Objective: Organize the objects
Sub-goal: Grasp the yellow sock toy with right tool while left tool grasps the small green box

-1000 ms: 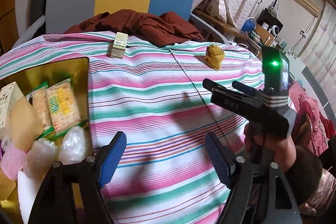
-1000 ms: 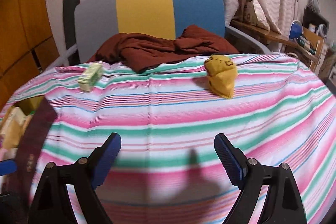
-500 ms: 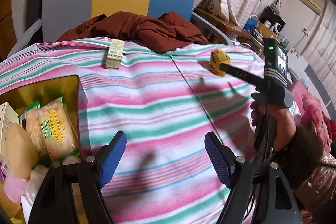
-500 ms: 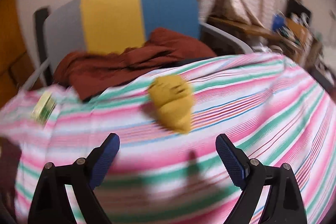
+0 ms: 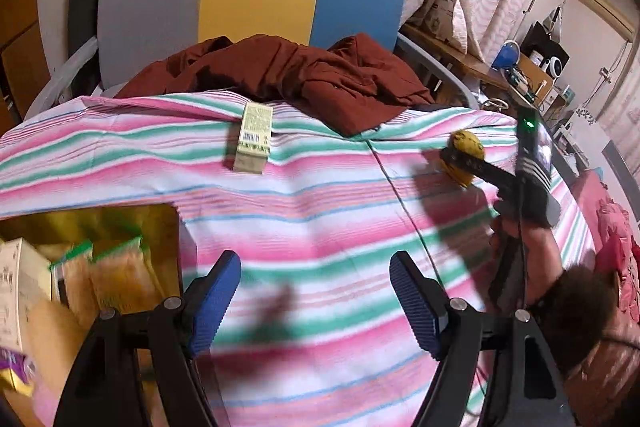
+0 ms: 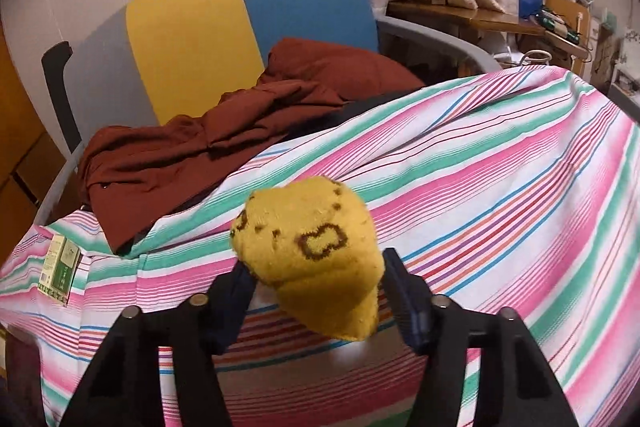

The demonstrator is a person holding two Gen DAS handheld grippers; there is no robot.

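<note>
On the striped cloth (image 5: 320,195), right jaws grip one yellow plush (image 6: 312,259); left jaws open.

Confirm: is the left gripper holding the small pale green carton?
No: the left gripper is open and empty, and the small pale green carton lies apart from it on the striped tablecloth.

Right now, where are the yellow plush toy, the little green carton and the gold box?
yellow plush toy (image 6: 312,259), right wrist view, its embroidered face.
green carton (image 5: 255,137), left wrist view, its barcode side.
gold box (image 5: 120,217), left wrist view, its inner wall.
</note>
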